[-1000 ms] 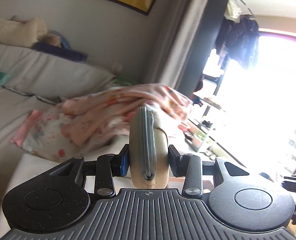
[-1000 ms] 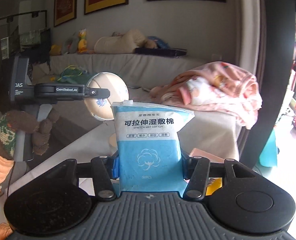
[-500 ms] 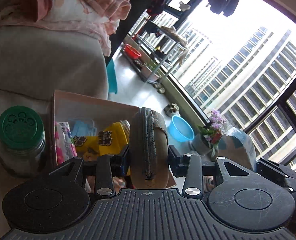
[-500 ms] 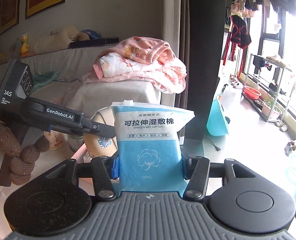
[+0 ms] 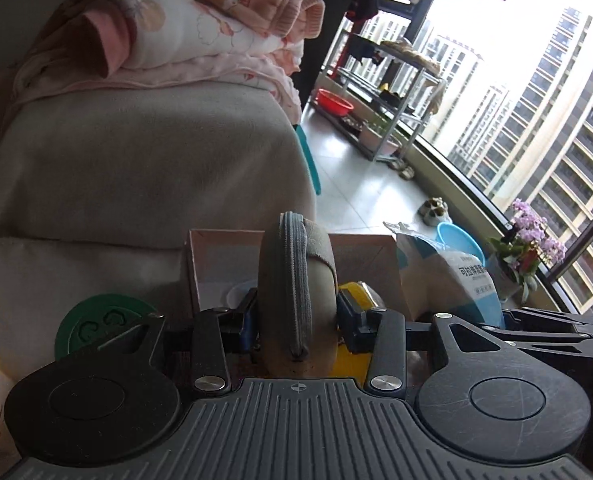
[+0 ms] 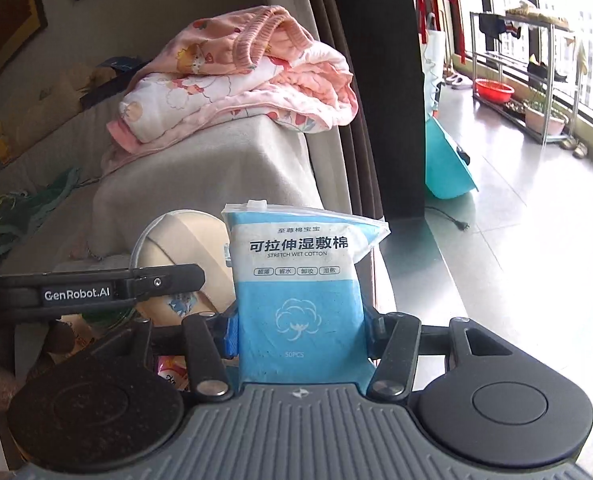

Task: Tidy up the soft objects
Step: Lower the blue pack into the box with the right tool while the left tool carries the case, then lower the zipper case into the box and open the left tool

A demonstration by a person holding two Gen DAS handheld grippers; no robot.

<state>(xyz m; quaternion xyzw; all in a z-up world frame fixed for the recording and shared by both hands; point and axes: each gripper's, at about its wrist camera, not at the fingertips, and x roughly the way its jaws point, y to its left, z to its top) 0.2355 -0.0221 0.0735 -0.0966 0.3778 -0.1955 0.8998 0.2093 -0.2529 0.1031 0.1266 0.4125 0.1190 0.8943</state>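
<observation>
The left tongs [image 5: 296,316] grasp a round zippered pouch [image 5: 296,284] edge-up, directly above the open pink box [image 5: 224,248]. The right tongs [image 6: 300,332] clench an upright cotton pack [image 6: 300,280] just beside. The left looks nearer the box, its drop straight down.

Left tongs [image 5: 296,316] grip zippered pouch [image 5: 296,280] seemingly over box [image 5: 224,256].

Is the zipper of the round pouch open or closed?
Closed. On the pouch in the left gripper, the grey zipper runs shut along the visible edge.
</observation>
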